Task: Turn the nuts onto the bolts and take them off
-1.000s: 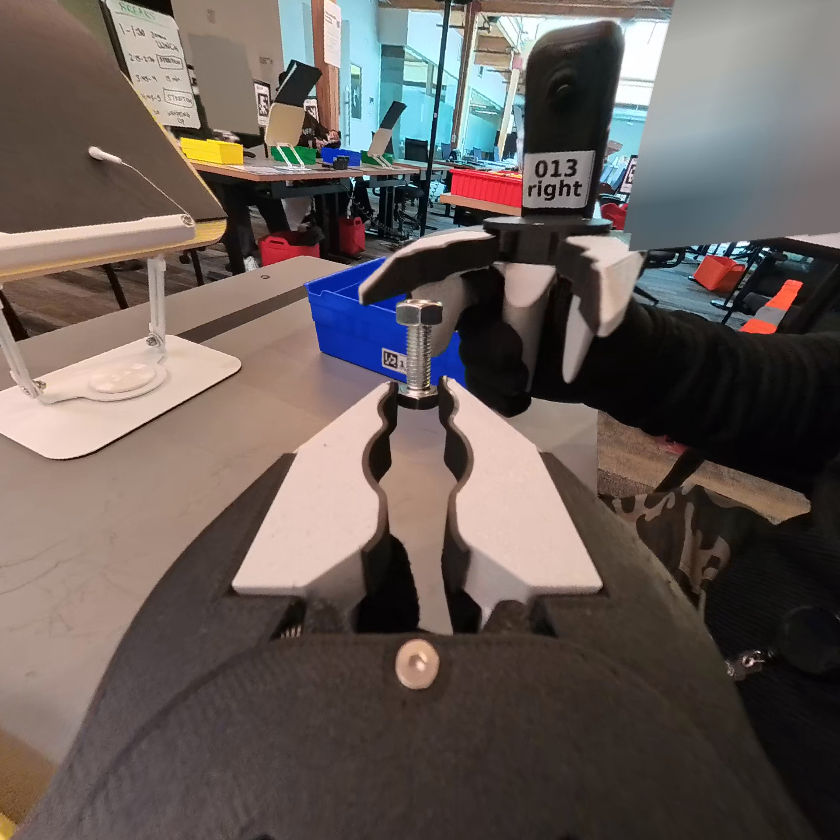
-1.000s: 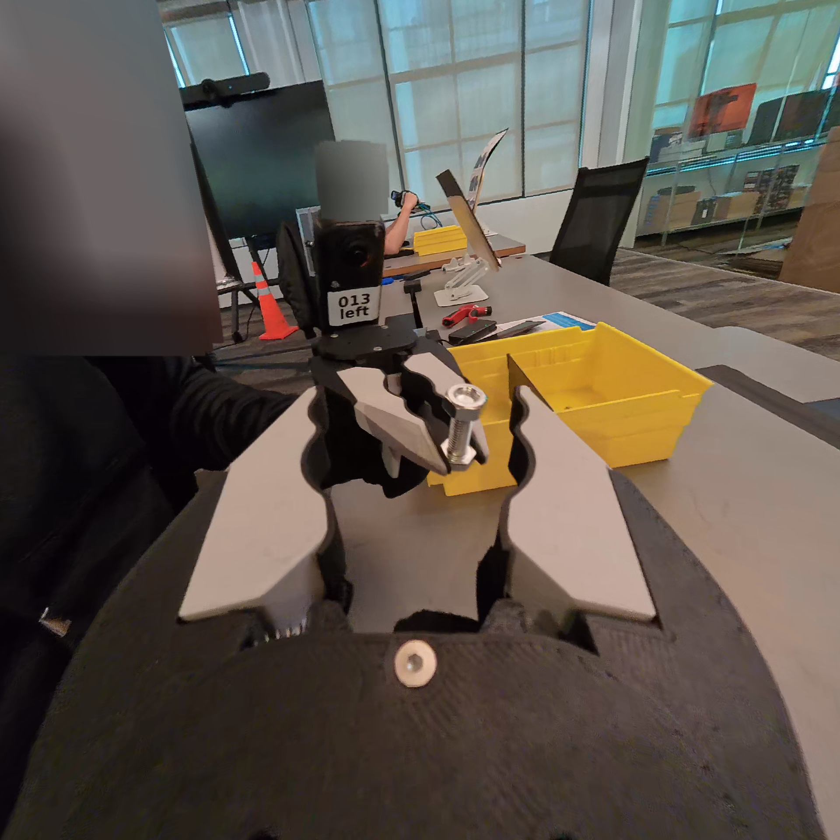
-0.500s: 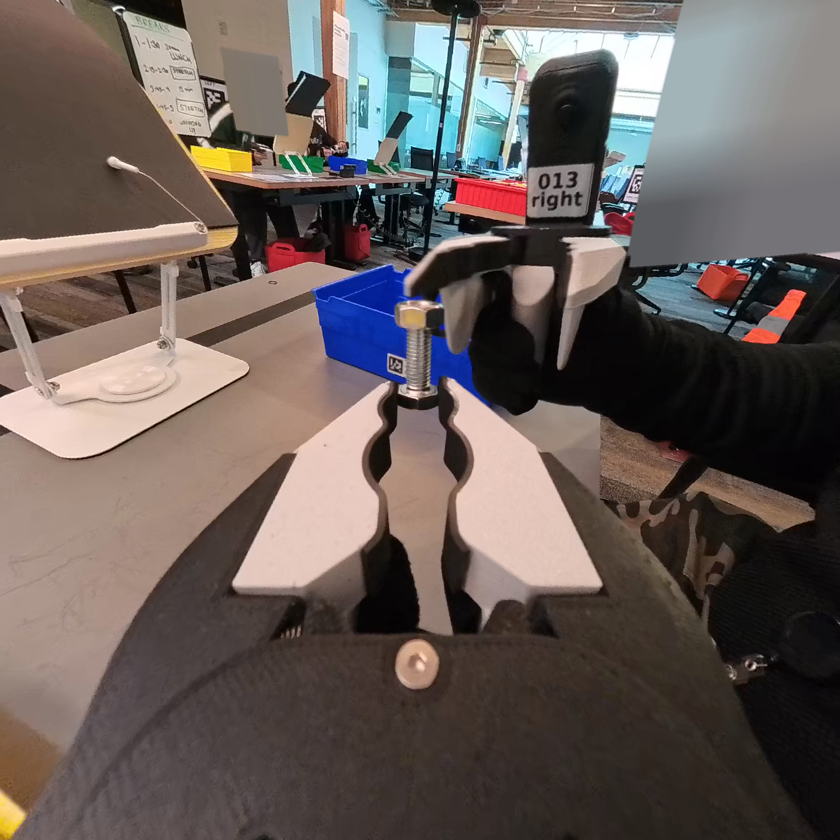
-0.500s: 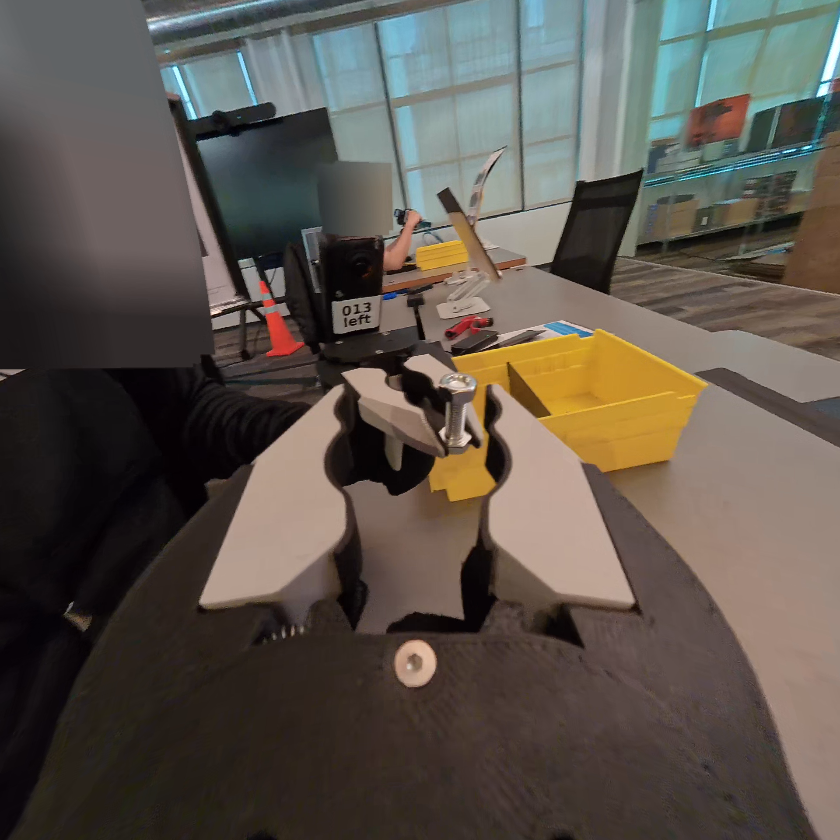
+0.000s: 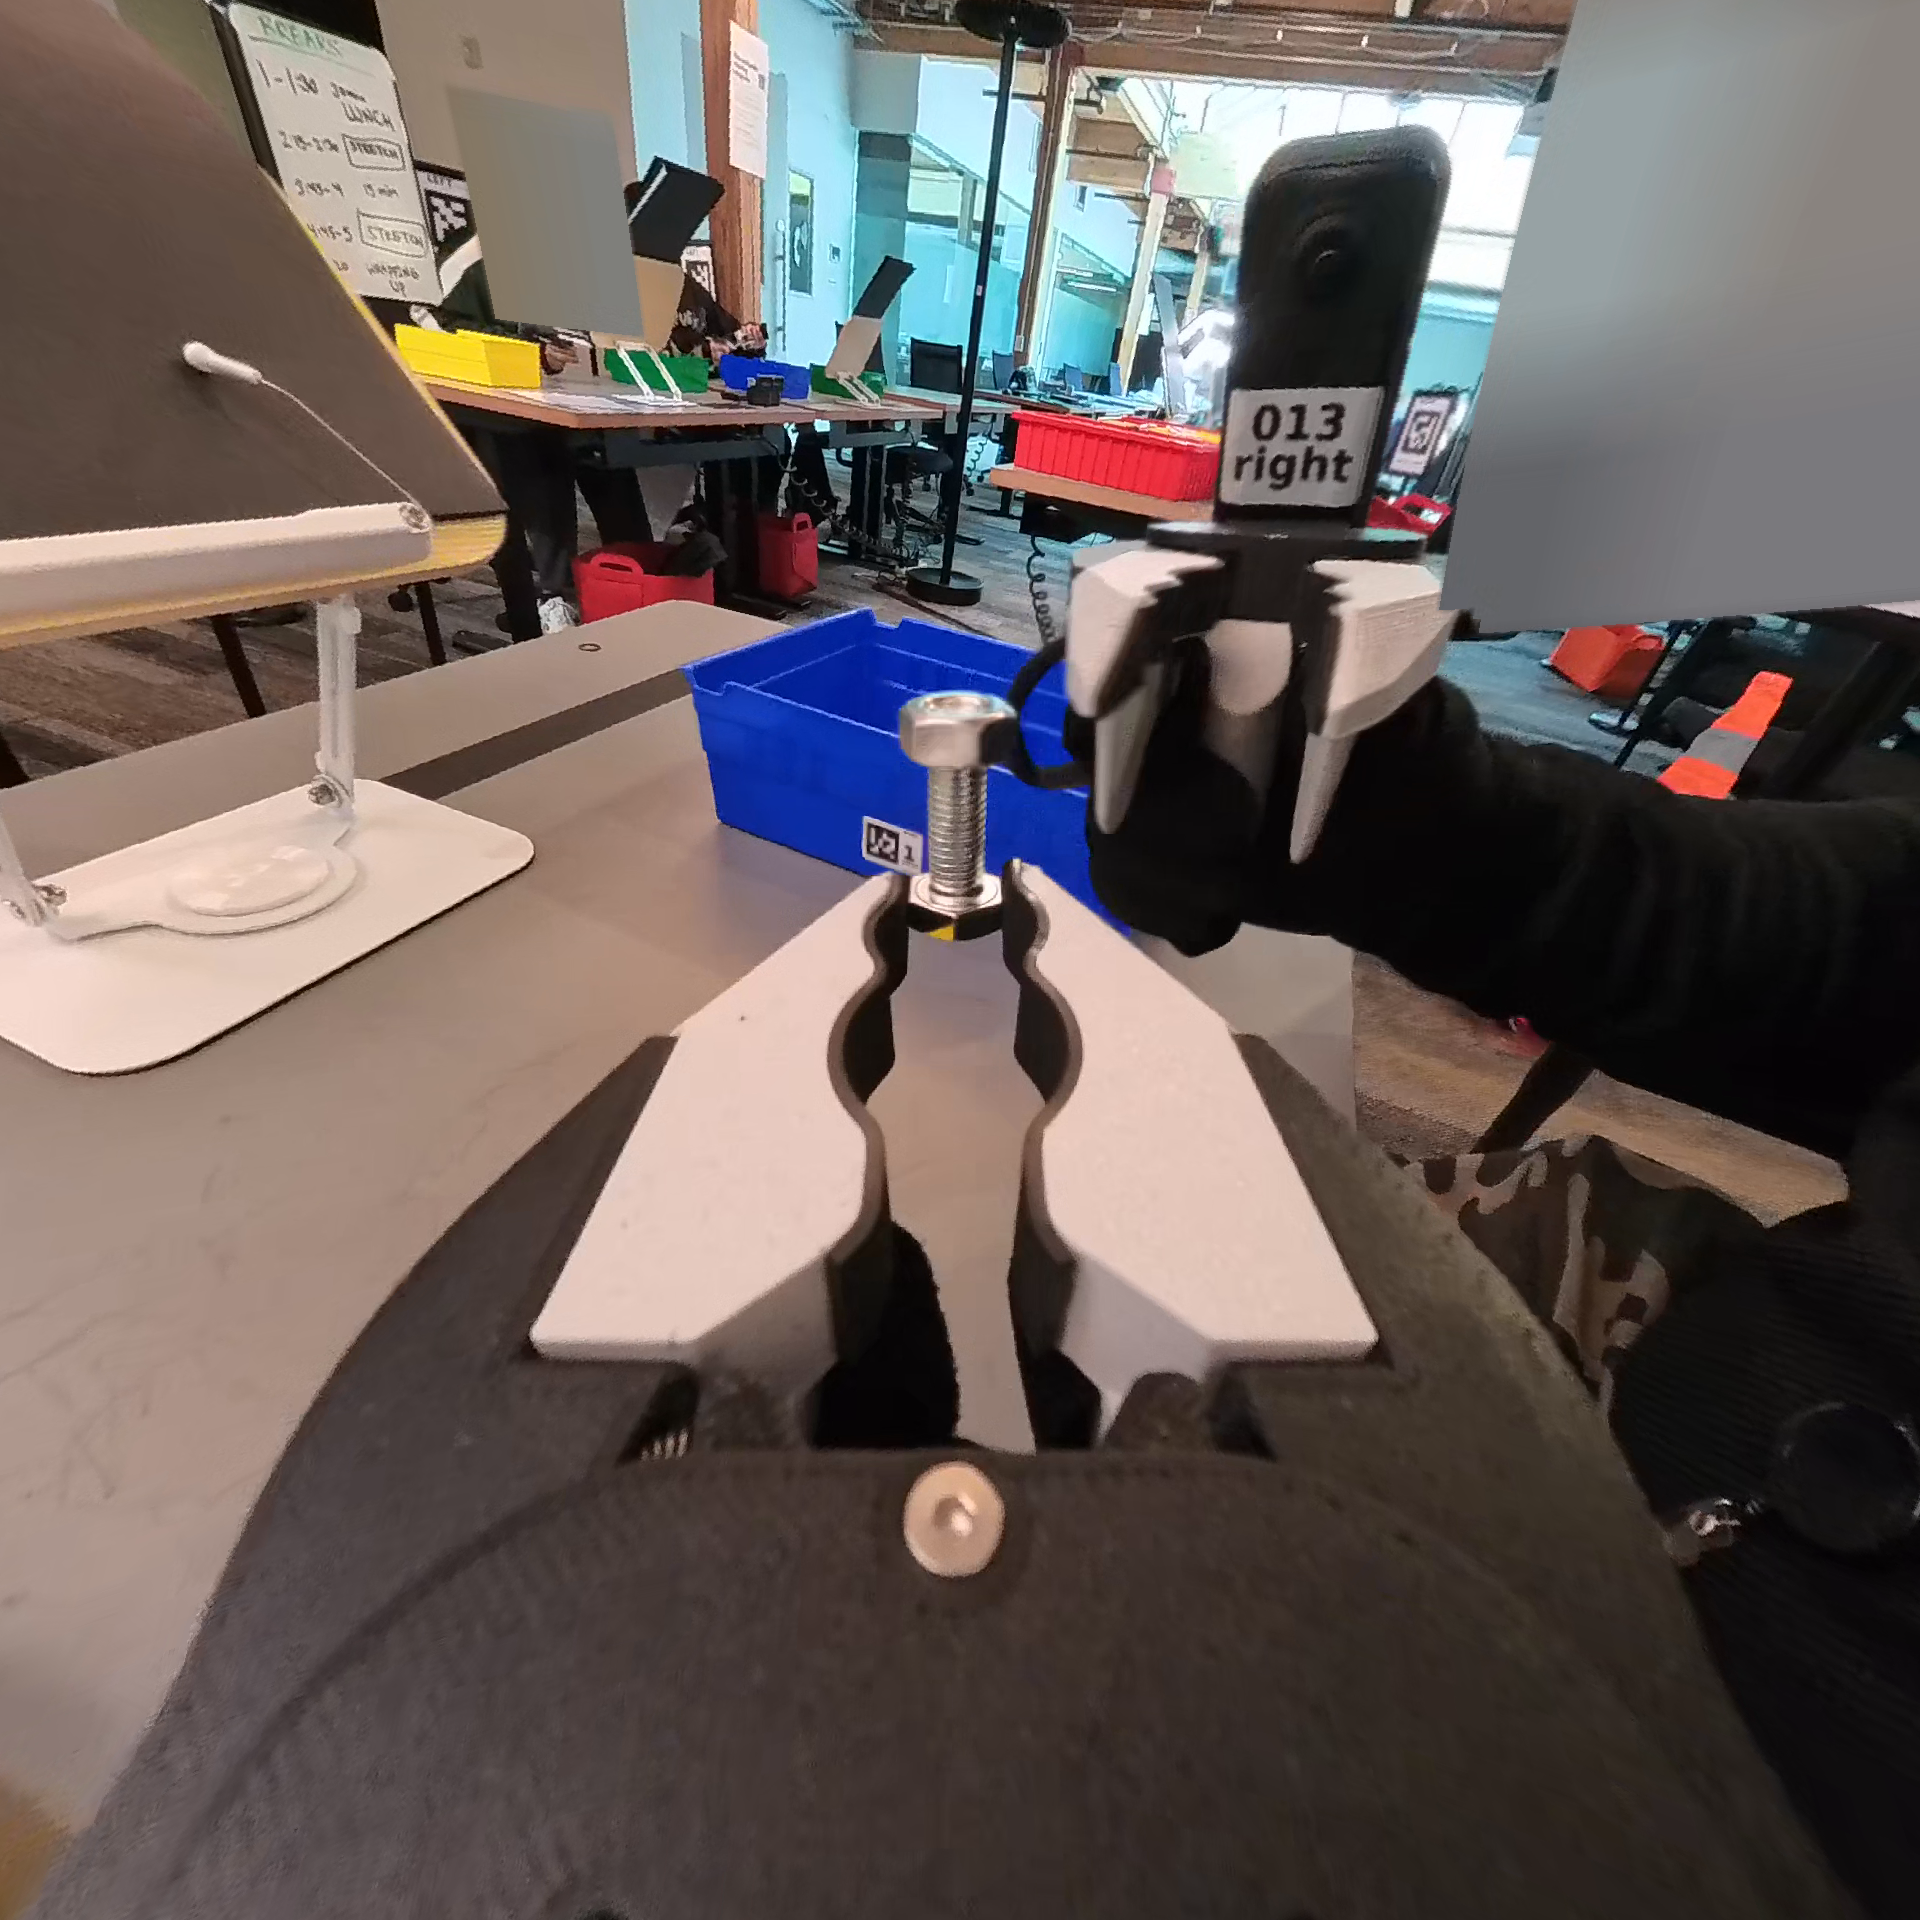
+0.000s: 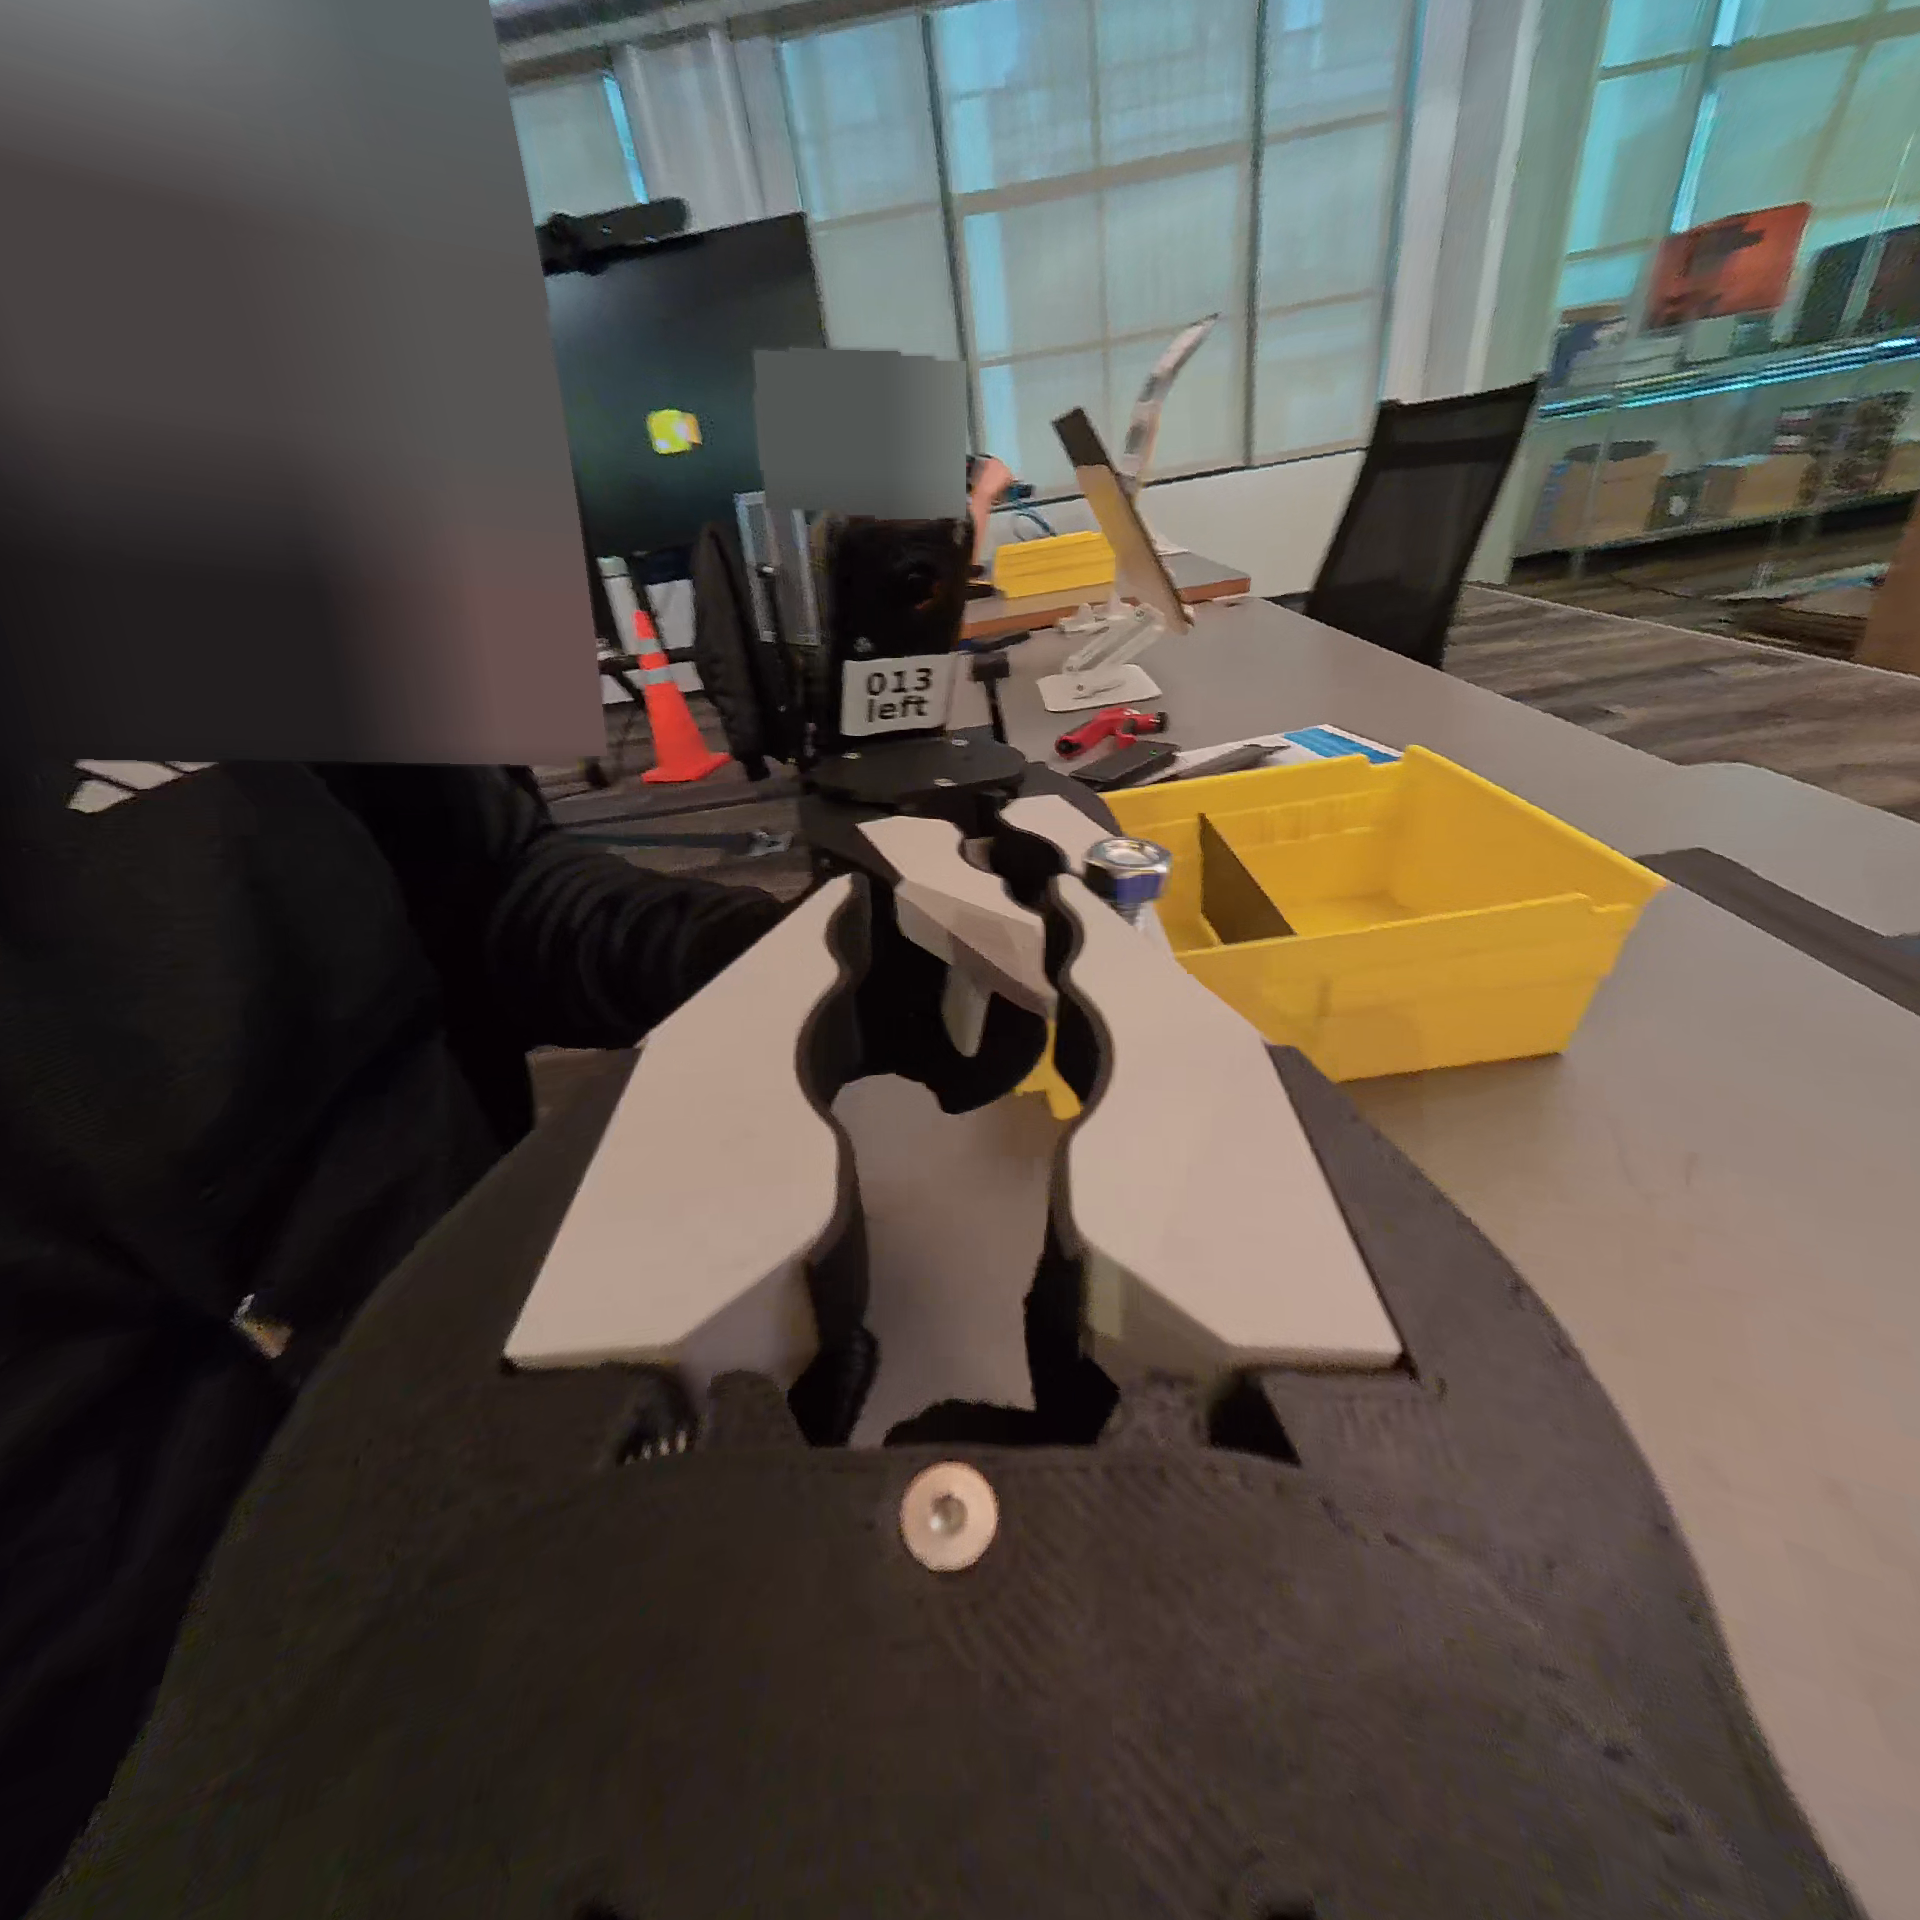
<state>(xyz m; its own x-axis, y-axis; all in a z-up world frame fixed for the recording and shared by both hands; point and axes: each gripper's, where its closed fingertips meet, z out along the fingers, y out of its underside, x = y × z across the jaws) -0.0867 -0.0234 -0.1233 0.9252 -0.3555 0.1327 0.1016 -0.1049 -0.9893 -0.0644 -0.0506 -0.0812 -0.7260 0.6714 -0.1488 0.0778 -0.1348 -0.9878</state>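
A silver bolt (image 5: 954, 821) stands upright in my left gripper (image 5: 951, 883), which is shut on its lower hex end. A hex nut (image 5: 954, 727) sits at the bolt's top end. My right gripper (image 5: 1210, 769), held by a black-gloved hand, hangs to the right of the nut, apart from it. In the right wrist view my right gripper (image 6: 961, 894) is empty, its jaws apart by a narrow gap. The nut (image 6: 1127, 864) shows just outside its right finger (image 6: 1164, 1091). That finger hides the bolt's shaft. The left gripper's fingers (image 6: 956, 920) lie behind the gap.
A blue bin (image 5: 831, 727) stands behind the bolt on the grey table (image 5: 312, 1195). A white tablet stand (image 5: 260, 914) is at the left. A yellow divided bin (image 6: 1455, 987) sits to the right in the right wrist view. The table's edge (image 5: 1345, 1039) runs near the gloved hand. My hands' fingertips stand some 5 centimetres from each other.
My right gripper has narrowed its jaws and moved off the nut to the side; the bolt was between its fingers, now it is outside them. My left gripper still holds the bolt.
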